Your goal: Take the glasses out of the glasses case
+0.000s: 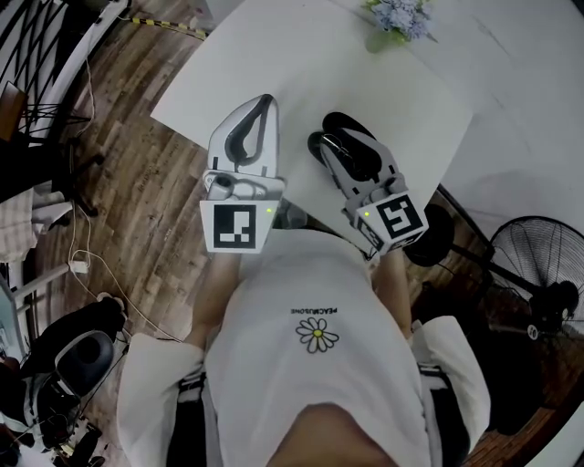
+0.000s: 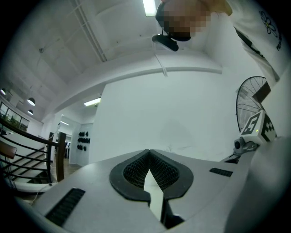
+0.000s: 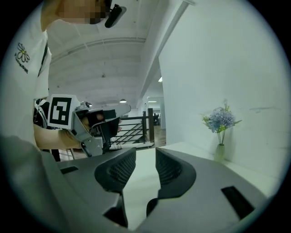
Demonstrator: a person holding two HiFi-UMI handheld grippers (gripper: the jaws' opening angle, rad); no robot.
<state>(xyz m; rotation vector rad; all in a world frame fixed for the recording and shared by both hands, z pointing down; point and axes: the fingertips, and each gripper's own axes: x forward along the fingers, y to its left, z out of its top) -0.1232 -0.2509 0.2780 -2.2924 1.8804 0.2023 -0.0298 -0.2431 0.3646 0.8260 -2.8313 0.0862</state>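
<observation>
Over the near edge of the white table [image 1: 274, 55], both grippers hang in the air and neither has anything in it. The left gripper [image 1: 267, 100] has its jaws pinched together at the tips on nothing. The right gripper [image 1: 334, 133] has its jaws parted, with only bare tabletop showing through the gap. Weird part: I can't spot the glasses case or the glasses in any view, so my guess is the task isn't under way, or the case sits out of frame.

If it were me, the first job is finding the case. Then I'd pin its base with one gripper while the other lifts the lid, so the left would need to open up. Go gentle on the frames, thin arms slip easily.

Room-wise it's good, with loads of bare table ahead. A vase of blue flowers [image 1: 394, 23] stands at the far side, well apart. The table's left corner [image 1: 155, 111] is near the left gripper, with wooden floor [image 1: 137, 191] beyond it. A standing fan [image 1: 538, 264] sits off to the near right.
</observation>
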